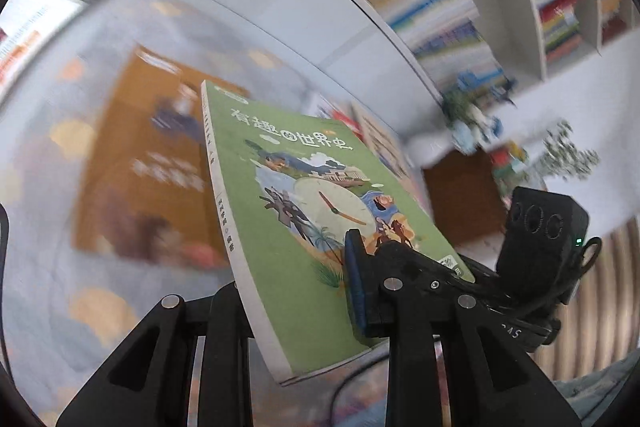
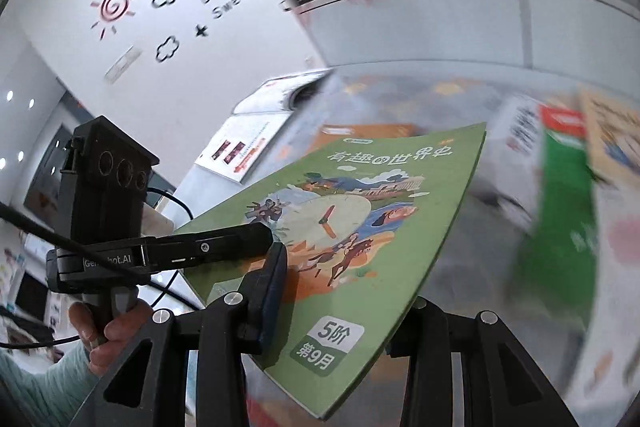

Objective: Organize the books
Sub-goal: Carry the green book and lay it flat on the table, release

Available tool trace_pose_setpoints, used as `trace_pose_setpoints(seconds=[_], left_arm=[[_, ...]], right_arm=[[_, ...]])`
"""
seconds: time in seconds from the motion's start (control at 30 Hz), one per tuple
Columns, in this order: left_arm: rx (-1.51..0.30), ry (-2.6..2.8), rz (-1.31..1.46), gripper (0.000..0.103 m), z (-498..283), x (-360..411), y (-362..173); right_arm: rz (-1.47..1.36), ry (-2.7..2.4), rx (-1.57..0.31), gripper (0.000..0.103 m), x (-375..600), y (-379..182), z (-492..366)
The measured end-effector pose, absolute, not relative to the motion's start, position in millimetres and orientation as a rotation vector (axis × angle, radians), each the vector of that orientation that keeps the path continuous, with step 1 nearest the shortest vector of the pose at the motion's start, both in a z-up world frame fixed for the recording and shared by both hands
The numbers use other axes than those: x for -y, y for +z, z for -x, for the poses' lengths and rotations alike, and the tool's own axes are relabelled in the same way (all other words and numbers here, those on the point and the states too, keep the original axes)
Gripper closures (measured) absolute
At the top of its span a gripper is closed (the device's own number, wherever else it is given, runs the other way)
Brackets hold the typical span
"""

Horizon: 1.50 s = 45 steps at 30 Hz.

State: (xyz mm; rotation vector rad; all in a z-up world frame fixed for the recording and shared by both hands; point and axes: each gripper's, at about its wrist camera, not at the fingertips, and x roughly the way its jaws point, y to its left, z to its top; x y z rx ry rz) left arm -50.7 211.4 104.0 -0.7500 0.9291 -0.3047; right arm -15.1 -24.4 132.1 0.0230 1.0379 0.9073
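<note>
We see a soft grey play mat [image 1: 48, 187] with pale orange spots on the floor. An orange book [image 1: 148, 163] lies flat on it, all blurry. A green book [image 2: 560, 227] and a yellow book [image 2: 612, 139] lie on the mat too. An open white book [image 2: 288, 91] lies at its far edge.

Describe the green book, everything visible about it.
The green book is a thin paperback with a matte green cover, white Chinese title, a clock-and-landscape illustration and a white spine. It is closed, lifted clear of the other books and tilted. The left gripper and the right gripper both clamp it at its lower part.
</note>
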Motion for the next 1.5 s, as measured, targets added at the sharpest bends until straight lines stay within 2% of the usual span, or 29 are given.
trace_pose_setpoints(seconds=[0.3, 0.57, 0.63, 0.77, 0.97, 1.17, 1.23, 1.33, 1.5], left_arm=[[-0.975, -0.209, 0.786, 0.079, 12.4, -258.3, 61.7], [-1.067, -0.098, 0.815, 0.066, 13.8, -277.7, 19.6], [-1.083, -0.058, 0.805, 0.068, 15.6, -279.7, 13.6], [-1.069, 0.022, 0.767, 0.069, 22.8, -286.5, 19.8], [-1.069, 0.102, 0.753, 0.069, 33.2, -295.8, 17.5], [-1.082, 0.139, 0.713, 0.069, 41.1, -288.3, 21.3], [-1.078, 0.149, 0.697, 0.069, 44.9, -286.7, 26.8], [-1.053, 0.19, 0.649, 0.069, 54.5, -283.8, 40.7], [-1.038, 0.127, 0.553, 0.069, 56.5, -261.0, 67.2]], right_arm=[[-0.027, 0.886, -1.134, 0.064, -48.9, 81.7, -42.1], [-0.086, 0.868, -1.273, 0.061, -61.1, 37.5, -44.3], [-0.099, 0.841, -1.312, 0.06, -61.9, 24.8, -44.5], [-0.147, 0.795, -1.333, 0.059, -55.1, 14.7, -50.1], [0.045, 0.813, -1.297, 0.056, -66.9, 20.6, -33.4], [-0.003, 0.778, -1.31, 0.055, -63.3, 17.9, -34.0], [0.058, 0.774, -1.316, 0.054, -71.2, 19.3, -34.4], [0.067, 0.785, -1.366, 0.048, -64.8, 18.8, -30.7], [0.039, 0.727, -1.385, 0.048, -12.7, 26.1, -5.2]])
